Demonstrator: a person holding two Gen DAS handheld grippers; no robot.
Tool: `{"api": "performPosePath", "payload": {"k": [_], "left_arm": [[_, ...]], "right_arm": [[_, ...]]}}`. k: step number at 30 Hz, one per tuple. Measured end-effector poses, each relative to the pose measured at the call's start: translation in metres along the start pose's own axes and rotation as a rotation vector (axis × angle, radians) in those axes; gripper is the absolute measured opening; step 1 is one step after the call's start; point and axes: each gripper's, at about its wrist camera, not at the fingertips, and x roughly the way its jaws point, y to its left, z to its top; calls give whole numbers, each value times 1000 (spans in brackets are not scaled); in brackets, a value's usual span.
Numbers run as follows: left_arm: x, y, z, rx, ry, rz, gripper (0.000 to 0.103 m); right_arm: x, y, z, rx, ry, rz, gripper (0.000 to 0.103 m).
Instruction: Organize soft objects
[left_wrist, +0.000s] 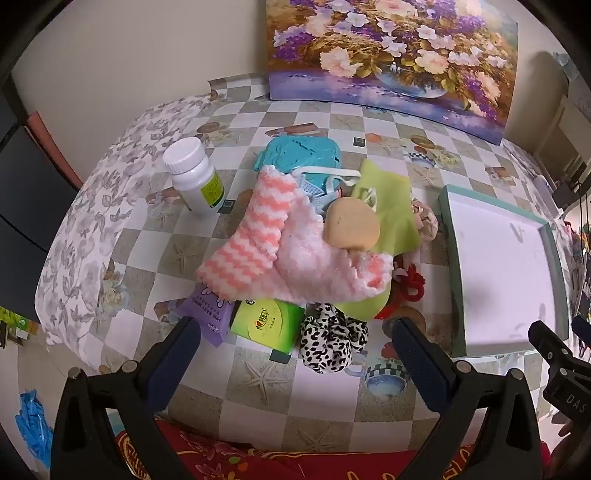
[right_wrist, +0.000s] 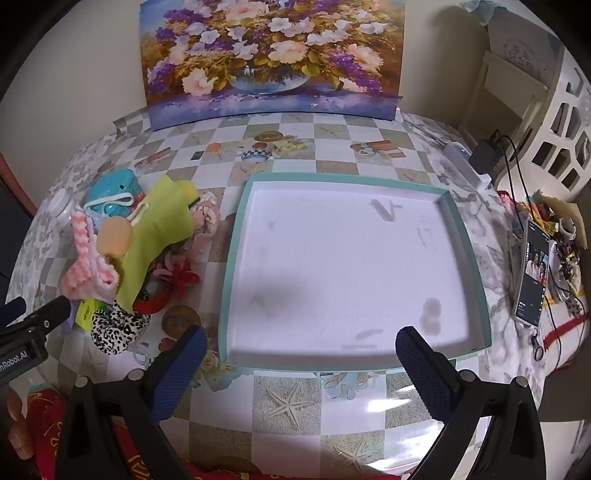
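Near my left gripper (left_wrist: 293, 341), spread wide and holding nothing, the soft pile (left_wrist: 295, 254) sits left of the bare tray (right_wrist: 469, 236). Right gripper (right_wrist: 301, 349) also released. Risk: grabbing the pink cloth (left_wrist: 258, 236) probably rolls the sponge (left_wrist: 351, 226) off, snagging straps.

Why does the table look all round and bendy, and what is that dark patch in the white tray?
In both views the fisheye lens bends the table edges into curves. In the right wrist view, the tray has a soft grey shadow across its lower left. In the left wrist view, the same tray looks washed out by bright light, while the pink cloth stays sharp.
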Motion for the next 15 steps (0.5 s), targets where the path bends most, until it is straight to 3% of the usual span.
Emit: {"api": "performPosePath", "payload": {"k": [15], "left_arm": [[-8,2,0,17,-32,0,103]], "right_arm": [[-3,-1,-1,-2,-6,-22,103]]}}
